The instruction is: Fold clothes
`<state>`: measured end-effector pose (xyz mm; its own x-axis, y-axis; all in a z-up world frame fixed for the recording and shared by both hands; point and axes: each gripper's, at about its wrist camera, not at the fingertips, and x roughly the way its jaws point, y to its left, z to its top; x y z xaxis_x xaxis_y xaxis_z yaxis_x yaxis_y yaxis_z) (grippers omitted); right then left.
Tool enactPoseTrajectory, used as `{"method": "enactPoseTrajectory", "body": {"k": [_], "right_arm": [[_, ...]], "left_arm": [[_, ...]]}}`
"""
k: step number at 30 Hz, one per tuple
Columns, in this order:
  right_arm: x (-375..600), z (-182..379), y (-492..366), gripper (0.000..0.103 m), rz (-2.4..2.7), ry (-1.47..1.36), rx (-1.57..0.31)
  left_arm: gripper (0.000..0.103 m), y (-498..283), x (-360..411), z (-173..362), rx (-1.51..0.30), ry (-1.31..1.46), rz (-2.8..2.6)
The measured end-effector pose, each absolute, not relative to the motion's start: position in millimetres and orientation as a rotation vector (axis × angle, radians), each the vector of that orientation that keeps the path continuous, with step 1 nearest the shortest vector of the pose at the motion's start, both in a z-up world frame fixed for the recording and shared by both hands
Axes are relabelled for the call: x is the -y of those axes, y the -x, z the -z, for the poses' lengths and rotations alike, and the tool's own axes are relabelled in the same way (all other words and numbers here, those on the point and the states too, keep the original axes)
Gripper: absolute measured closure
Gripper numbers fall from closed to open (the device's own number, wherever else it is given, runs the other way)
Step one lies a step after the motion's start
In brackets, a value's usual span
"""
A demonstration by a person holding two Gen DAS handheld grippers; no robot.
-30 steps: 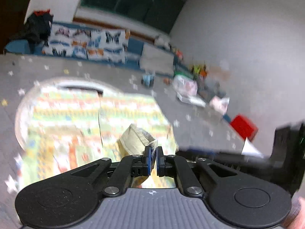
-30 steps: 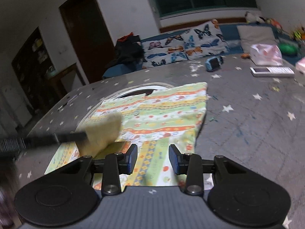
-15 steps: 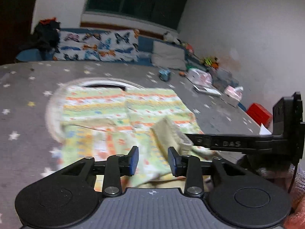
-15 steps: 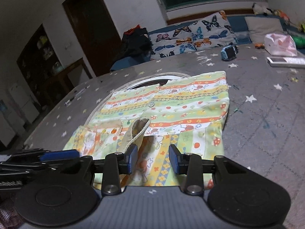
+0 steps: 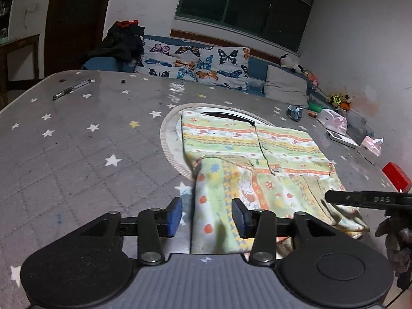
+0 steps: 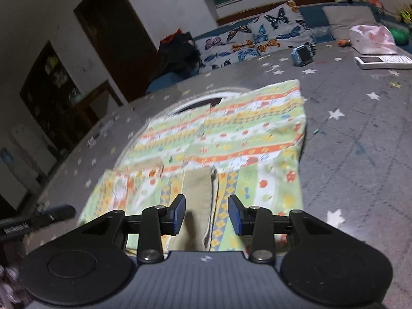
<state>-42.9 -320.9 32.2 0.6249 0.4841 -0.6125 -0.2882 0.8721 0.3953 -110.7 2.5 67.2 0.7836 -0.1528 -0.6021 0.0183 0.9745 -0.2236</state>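
A small patterned garment [image 5: 247, 159] is laid flat on the grey star-printed surface [image 5: 77, 141], its far edge resting over a round pale mat [image 5: 167, 139]. One sleeve has been brought across the lower body, its beige cuff [image 6: 198, 193] lying toward the near hem, presumably so that the width is narrowed before the piece is doubled over.

The left gripper [image 5: 206, 217] is held low over the near left edge of the garment. Its jaws are opening, and although cloth is seen between the blue pads, nothing is pinched by them. The right gripper [image 6: 206, 215] is poised over the folded sleeve with its jaws moderately parted; the cuff is framed between them but is not gripped (the right view is somewhat blurred, so light contact cannot be ruled out). Its dark finger is also seen at the right edge of the left view, just above the cloth.

Both tools are placed at the near hem, probably because the next fold would be started from there. A pen [image 5: 73, 91] is left well apart at the far left.
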Motion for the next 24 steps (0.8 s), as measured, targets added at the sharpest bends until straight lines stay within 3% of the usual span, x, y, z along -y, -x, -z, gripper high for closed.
{"method": "enactPoseTrajectory", "body": {"k": [4, 6, 8, 18, 24], "right_arm": [[306, -29, 43, 0.066, -0.458, -0.229, -0.784], [300, -29, 44, 0.075, -0.461, -0.198, -0.784], [295, -30, 45, 0.094, -0.459, -0.168, -0.786], [300, -73, 71, 0.096, -0.400, -0.070, -0.608], [306, -62, 66, 0.095, -0.354, -0.048, -0.643]], "left_arm": [[0.051, 115, -2, -66, -0.667, 0.189, 0.088], [0.050, 115, -2, -65, -0.671, 0.193, 0.089], [0.050, 114, -1, -64, -0.674, 0.195, 0.089], [0.050, 104, 5, -66, -0.670, 0.181, 0.105], [0.052, 93, 8, -62, -0.694, 0.175, 0.094]]}}
